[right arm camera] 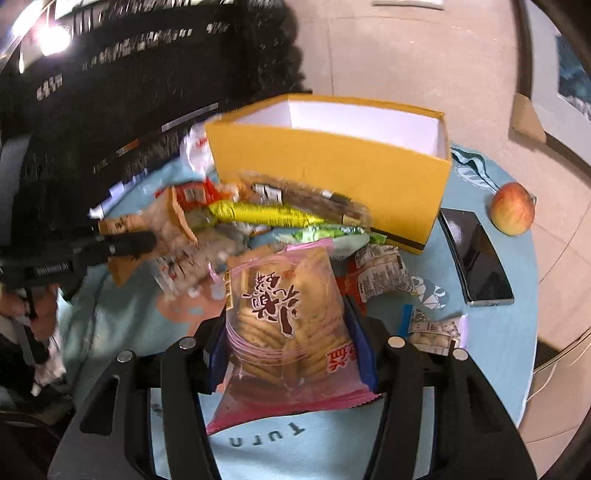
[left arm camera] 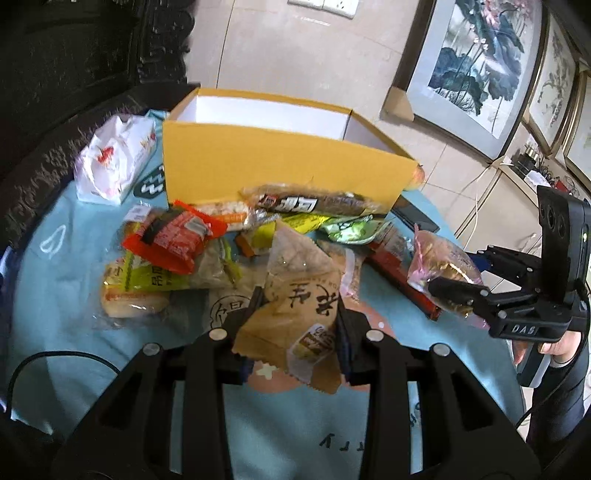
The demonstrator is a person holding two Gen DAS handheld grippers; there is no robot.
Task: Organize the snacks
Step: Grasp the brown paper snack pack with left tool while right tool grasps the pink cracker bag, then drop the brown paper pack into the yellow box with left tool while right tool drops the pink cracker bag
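Showing the left gripper [left arm camera: 299, 317] clamped on a brown snack packet [left arm camera: 295, 314] and the right gripper [right arm camera: 291, 332] clamped on a pink cracker packet [right arm camera: 291, 325], both raised over the table [right arm camera: 495, 332], the open yellow box [left arm camera: 273, 166] directly ahead beyond the snack pile [left arm camera: 236, 236].

A round desk [left arm camera: 66, 258] under a pale blue cloth [left arm camera: 295, 435] stands on a floor [left arm camera: 295, 48] of large beige tiles. To the left rises dark carved wooden furniture [left arm camera: 74, 74]. To the right, framed ink paintings [left arm camera: 476, 62] of lotus lean in a row, one with a cardboard corner guard [left arm camera: 399, 103]. A white socket plate [left arm camera: 325, 4] sits at the top edge. White cables [left arm camera: 480, 192] trail over the tiles. A bright light [right arm camera: 51, 37] glares at upper left in the right wrist view.
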